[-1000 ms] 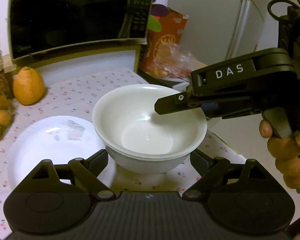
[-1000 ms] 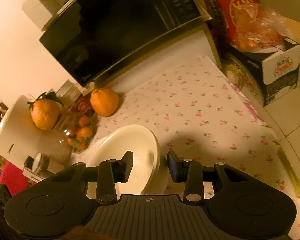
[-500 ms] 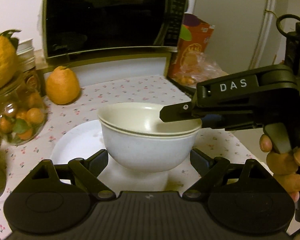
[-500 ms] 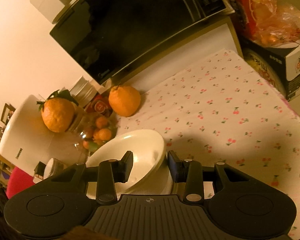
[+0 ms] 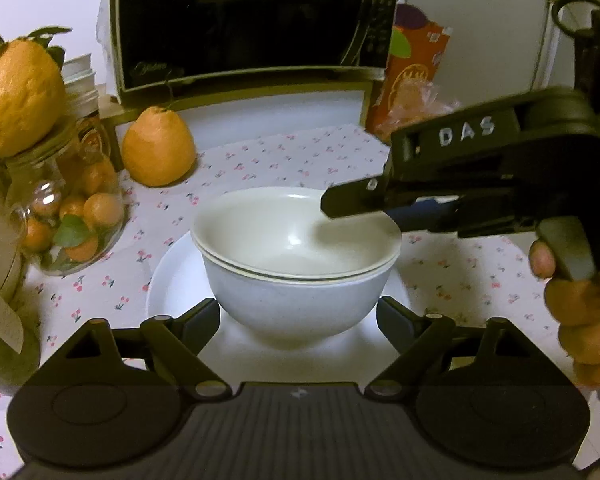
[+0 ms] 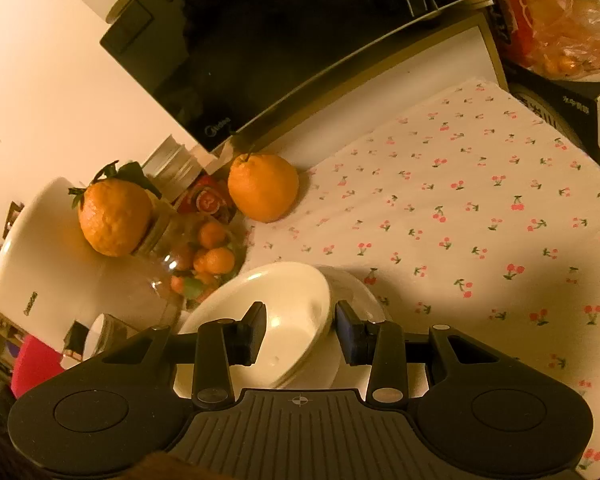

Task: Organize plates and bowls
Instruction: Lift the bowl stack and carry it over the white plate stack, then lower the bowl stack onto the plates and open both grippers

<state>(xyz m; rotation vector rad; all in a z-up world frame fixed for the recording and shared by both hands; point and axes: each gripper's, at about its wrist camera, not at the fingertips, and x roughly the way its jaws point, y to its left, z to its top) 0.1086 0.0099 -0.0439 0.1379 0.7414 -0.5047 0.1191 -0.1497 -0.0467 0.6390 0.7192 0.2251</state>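
Bowls (image 5: 296, 256): two nested, standing on a white plate (image 5: 172, 276) on my worktop (image 5: 284, 160), right of the fruit jar (image 5: 66, 216) and the loose orange (image 5: 158, 146). My left tool (image 5: 296, 314) straddles the lower bowl, its arms closing but not yet pressing. My right tool (image 6: 300, 330) is clamped on the upper bowl's right rim. Step, as I judge: setting the stack onto the plate. Next: release cleanly without tipping it.

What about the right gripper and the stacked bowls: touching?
Touching. Right wrist view: the right gripper grips the stacked bowls, one finger inside, one outside.
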